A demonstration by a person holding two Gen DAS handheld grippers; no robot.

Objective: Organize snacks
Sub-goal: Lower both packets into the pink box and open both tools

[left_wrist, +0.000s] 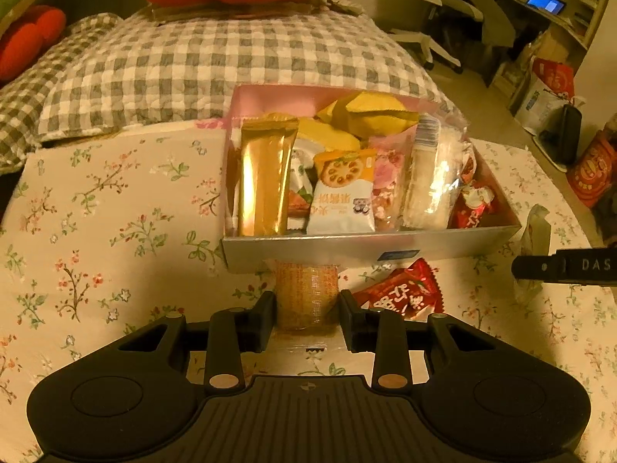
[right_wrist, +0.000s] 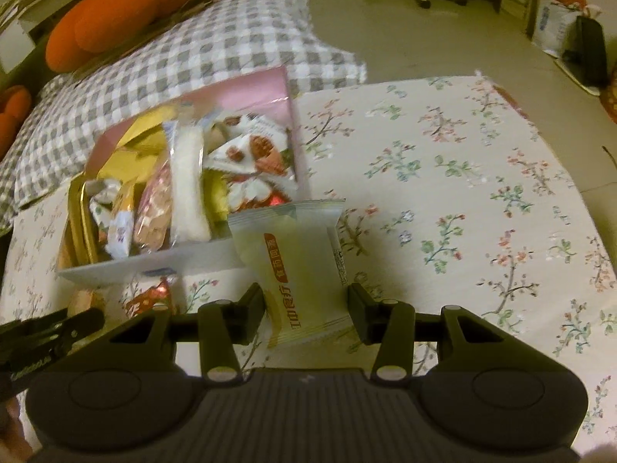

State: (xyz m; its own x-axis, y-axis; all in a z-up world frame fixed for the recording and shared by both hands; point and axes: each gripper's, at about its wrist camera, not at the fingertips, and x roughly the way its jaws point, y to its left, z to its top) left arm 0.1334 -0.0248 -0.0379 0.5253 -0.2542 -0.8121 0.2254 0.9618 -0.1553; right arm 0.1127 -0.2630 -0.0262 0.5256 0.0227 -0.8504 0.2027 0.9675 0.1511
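**Operator:** Start with the big picture. I've got the floral tablecloth (right_wrist: 443, 177) under everything, and the snack box (left_wrist: 385, 249) sits near its far edge, up against the checked quilt (left_wrist: 200, 65). The box is already crowded: gold bar (left_wrist: 264, 177) upright on the left, lotus-root cracker packet (left_wrist: 343, 193) in the middle, a long white rice bar (left_wrist: 428, 177) to the right of it.

**Observer:** And your hands?

**Operator:** My right gripper (right_wrist: 306, 314) has its jaws clamped on a pale yellow pastry packet (right_wrist: 293, 266), lifted just in front of the box's near right corner. My left gripper (left_wrist: 307, 316) is nearly closed on an orange mesh-patterned snack (left_wrist: 306, 295), right against the box's front wall.

**Observer:** How would you place them well?

**Operator:** I'd judge the free room is at the right end, past the rice bar, so I'd carry the yellow packet over the wall there and stand it on edge like its neighbours, rather than laying it flat on top. One hand at a time, so the grippers don't crowd each other.

**Observer:** Anything left out?

**Operator:** A red wrapped sweet (left_wrist: 401, 293) lies on the cloth just before the box.
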